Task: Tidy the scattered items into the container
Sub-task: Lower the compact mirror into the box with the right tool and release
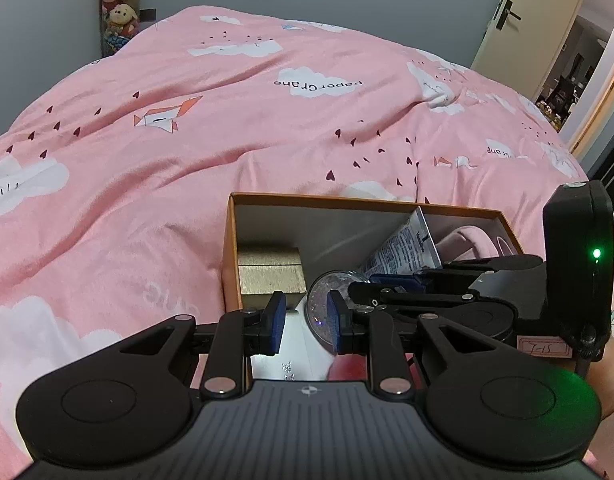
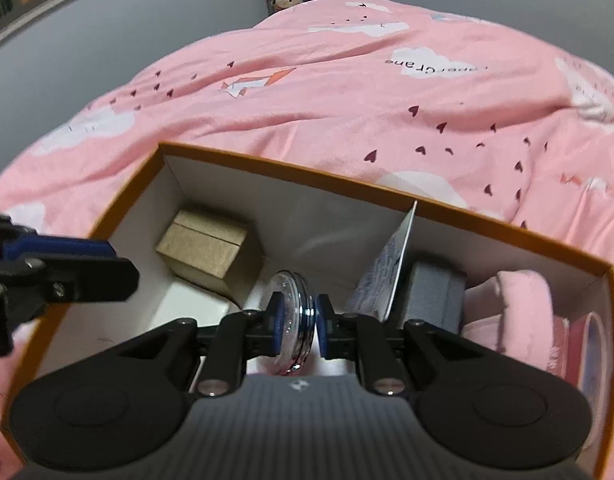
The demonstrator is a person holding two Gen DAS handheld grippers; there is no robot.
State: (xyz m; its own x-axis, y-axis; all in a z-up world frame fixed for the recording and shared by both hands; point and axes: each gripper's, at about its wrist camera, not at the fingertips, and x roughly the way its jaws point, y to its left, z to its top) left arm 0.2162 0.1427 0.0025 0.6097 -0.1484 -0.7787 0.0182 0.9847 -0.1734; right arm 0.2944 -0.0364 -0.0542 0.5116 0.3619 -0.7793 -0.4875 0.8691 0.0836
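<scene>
Right tool (image 2: 297,322), orange box (image 2: 291,168), pink bedspread (image 2: 347,92)

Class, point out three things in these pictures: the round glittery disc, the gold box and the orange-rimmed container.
round glittery disc (image 2: 294,312): right wrist view, its chrome rim.
gold box (image 2: 205,250): right wrist view, its top face.
orange-rimmed container (image 2: 291,170): right wrist view, its far rim.

We see the box (image 2: 291,170) on the bed (image 2: 347,92); inside it, a carton (image 2: 205,250) left, a disc (image 2: 293,316) centre, a cushion (image 2: 519,308) right.
</scene>
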